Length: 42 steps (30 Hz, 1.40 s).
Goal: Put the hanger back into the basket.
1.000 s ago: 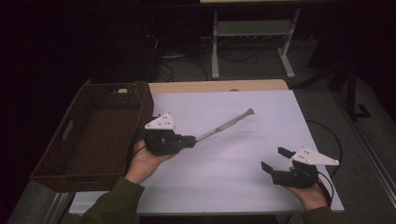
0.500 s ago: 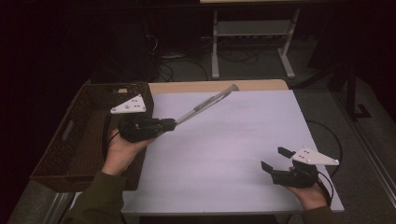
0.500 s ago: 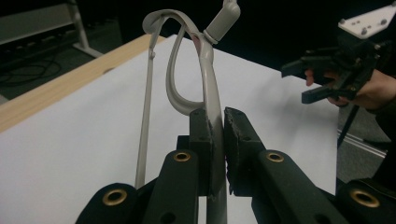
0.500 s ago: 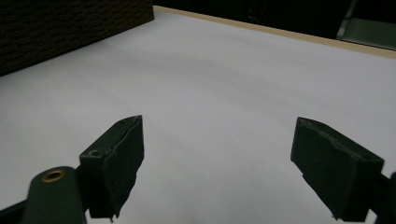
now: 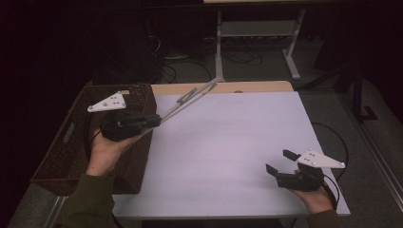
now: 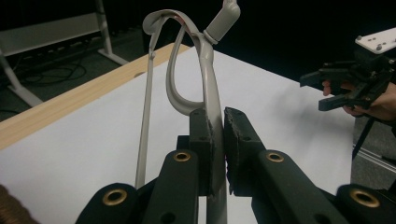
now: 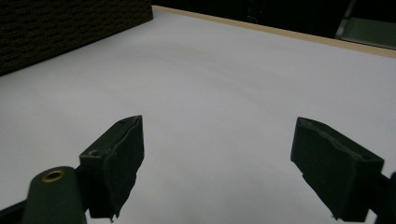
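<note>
Over the basket (image 5: 71, 147) rim: left gripper (image 5: 153, 121) clamped on tongs (image 5: 187, 98), long axis pointing away from basket. Right gripper (image 5: 281, 165): jaws apart, empty, far from basket.

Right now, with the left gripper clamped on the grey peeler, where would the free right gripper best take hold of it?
Probably the straight handle shaft of the peeler, just beyond the left gripper, approached from the table side. That stretch is slim, bare and held in the air. The far looped end looks curved and harder to pinch. The right gripper is already open.
</note>
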Available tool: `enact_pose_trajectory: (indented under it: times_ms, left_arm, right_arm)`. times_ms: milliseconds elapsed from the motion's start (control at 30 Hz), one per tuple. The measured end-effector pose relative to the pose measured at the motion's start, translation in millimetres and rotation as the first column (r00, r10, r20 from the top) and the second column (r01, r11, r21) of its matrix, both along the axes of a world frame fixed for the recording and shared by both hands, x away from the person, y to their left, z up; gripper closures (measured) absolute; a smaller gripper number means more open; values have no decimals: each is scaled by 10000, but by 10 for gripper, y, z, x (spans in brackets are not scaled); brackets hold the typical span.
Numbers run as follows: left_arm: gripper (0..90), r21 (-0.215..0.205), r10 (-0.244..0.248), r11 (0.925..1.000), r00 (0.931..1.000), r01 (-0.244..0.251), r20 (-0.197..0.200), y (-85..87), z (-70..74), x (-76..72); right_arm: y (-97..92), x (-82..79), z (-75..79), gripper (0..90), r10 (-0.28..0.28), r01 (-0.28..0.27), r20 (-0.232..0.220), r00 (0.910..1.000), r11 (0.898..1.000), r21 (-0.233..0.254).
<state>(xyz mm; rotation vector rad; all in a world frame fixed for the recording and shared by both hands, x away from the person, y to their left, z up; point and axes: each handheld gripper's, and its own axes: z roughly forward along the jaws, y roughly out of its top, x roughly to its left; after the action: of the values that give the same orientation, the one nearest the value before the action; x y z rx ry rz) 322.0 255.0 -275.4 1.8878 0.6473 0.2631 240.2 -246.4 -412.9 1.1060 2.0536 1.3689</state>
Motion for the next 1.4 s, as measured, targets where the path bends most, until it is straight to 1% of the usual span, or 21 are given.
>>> enact_pose_trajectory:
  times_ms: [200, 333, 433, 533, 700, 800, 933, 1033, 1367, 1400]
  left_arm:
    - [827, -82, 412, 9991, 9991, -411, 109, 164, 32, -6]
    - [827, -149, 750, 9971, 9970, -748, 167, 291, 47, -11]
    - [827, -146, 982, 9951, 9949, -979, 225, 377, 50, -12]
    - [827, -173, 1191, 9928, 9927, -1188, 200, 460, 53, -11]
    - [827, -181, 1587, 9872, 9871, -1583, 227, 615, 62, -16]
    - [827, -143, 1830, 9831, 9828, -1827, 231, 709, 66, -24]
    - [827, -216, 2083, 9779, 9778, -2079, 215, 831, 73, -46]
    - [827, -185, 2230, 9747, 9746, -2226, 224, 917, 76, -64]
    - [827, -140, 2949, 9555, 9553, -2946, 200, 1241, 76, -160]
    - [827, -202, 3039, 9526, 9525, -3035, 180, 1272, 74, -171]
  right_arm:
    - [1, -1, 1, 164, 1, -1, -6, 10000, 10000, -6]
    - [-2, -3, 2, 164, -15, 15, -22, 10000, 10000, 2]
    - [0, 1, 0, 164, 0, 0, 1, 10000, 10000, -13]
    - [3, -1, 2, 164, -1, 1, -3, 10000, 10000, -16]
    - [-4, 0, 2, 164, -13, 13, 22, 10000, 10000, -19]
    - [-4, -1, 3, 164, -15, 15, 3, 10000, 10000, -24]
    - [-5, -2, 3, 164, -44, 44, -30, 10000, 10000, 7]
    - [-2, 0, 2, 164, -48, 48, -18, 10000, 10000, -10]
    - [-1, 10, 1, 164, -46, 46, 1, 10000, 10000, -4]
    - [0, 10, 2, 164, -47, 47, 3, 10000, 10000, -6]
